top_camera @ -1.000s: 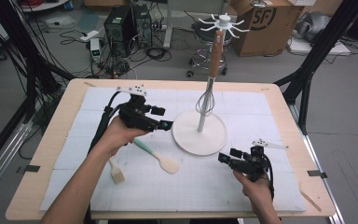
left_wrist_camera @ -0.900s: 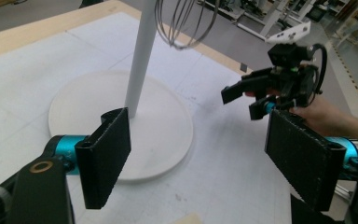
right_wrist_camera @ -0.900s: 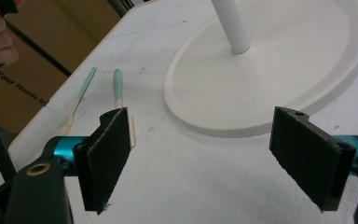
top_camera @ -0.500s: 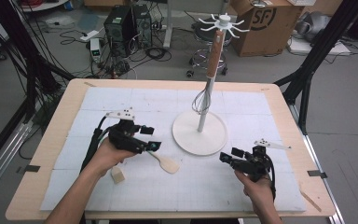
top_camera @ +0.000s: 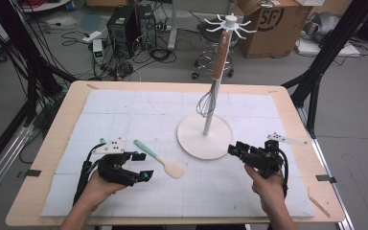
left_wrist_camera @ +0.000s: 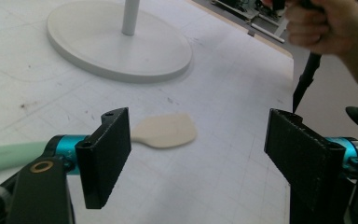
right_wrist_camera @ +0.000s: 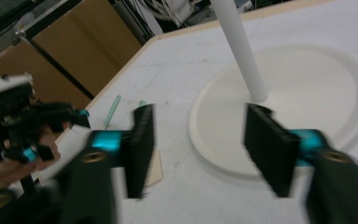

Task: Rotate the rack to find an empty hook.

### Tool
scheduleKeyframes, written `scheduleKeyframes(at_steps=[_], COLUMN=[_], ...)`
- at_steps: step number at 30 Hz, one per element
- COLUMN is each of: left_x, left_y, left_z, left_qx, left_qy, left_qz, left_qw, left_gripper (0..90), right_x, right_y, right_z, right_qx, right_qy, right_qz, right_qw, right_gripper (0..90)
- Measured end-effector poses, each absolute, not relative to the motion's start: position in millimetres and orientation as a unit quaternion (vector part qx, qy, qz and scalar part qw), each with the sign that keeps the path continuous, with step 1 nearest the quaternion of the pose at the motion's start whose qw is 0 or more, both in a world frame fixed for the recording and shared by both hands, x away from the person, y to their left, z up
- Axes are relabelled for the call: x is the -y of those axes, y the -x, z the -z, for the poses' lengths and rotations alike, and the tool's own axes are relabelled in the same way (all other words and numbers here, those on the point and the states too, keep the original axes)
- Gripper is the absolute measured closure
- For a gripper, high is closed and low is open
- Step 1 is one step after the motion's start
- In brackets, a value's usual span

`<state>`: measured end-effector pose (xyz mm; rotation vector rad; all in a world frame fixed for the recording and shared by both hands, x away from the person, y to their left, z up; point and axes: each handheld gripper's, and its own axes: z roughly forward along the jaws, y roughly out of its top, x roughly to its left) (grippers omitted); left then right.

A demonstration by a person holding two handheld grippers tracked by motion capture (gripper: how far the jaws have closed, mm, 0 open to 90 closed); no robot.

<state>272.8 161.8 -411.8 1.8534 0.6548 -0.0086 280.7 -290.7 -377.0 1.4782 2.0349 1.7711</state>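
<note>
Left tool [top_camera: 136, 166] gapes empty just short of the mint-handled cream silicone spatula [top_camera: 159, 158], not yet gripped; right tool [top_camera: 237, 151], half-closing, holds nothing.

Even bright overhead light, soft shadows; right gripper view motion-blurred, high view sharp, no glare

A lab or workshop: a wooden table [top_camera: 48, 158] under a white mat [top_camera: 124, 115], black rig frames [top_camera: 24, 52], computer tower [top_camera: 124, 24], cables [top_camera: 76, 36] on the grey floor, cardboard box [top_camera: 268, 24] beyond the far edge.
</note>
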Motion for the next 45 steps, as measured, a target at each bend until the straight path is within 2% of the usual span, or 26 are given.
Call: scheduleKeyframes(at_steps=[5,8,16,18,24,30,39,45], left_x=[-170.4,-174.4,-181.8,-182.4,-185.3,-182.5,-190.3,-192.4], left_y=[-267.3,-263.0,-258.3,-258.6,-258.8,-259.2,-264.1,-263.1], left_z=[411.1,412.3,419.1,419.4,418.7,422.7,427.0,427.7], left_qx=[-0.282,-0.284,-0.299,-0.312,-0.324,-0.332,-0.363,-0.365], left_qy=[-0.781,-0.781,-0.775,-0.77,-0.768,-0.766,-0.748,-0.747], left_qz=[-0.002,0.0,0.017,0.021,0.039,0.055,0.065,0.063], left_qw=[0.557,0.557,0.557,0.556,0.552,0.548,0.552,0.551], left_gripper=[23.3,23.3,21.6,18.3,18.3,17.8,18.6,18.8], right_x=[288.7,289.2,291.1,291.6,287.2,286.5,287.8,278.2], right_y=[-287.0,-291.8,-313.0,-317.9,-327.4,-336.0,-344.8,-356.8], right_z=[348.3,330.3,273.6,258.4,219.0,194.4,156.3,140.1], right_qx=[-0.662,-0.663,-0.67,-0.67,-0.674,-0.668,-0.661,-0.662], right_qy=[-0.456,-0.448,-0.435,-0.432,-0.421,-0.425,-0.427,-0.428], right_qz=[-0.593,-0.598,-0.601,-0.603,-0.606,-0.607,-0.606,-0.603], right_qw=[0.038,0.039,0.029,0.034,0.049,0.064,0.115,0.12], right_gripper=[80.6,89.4,89.5,89.5,89.5,89.5,89.5,89.5])
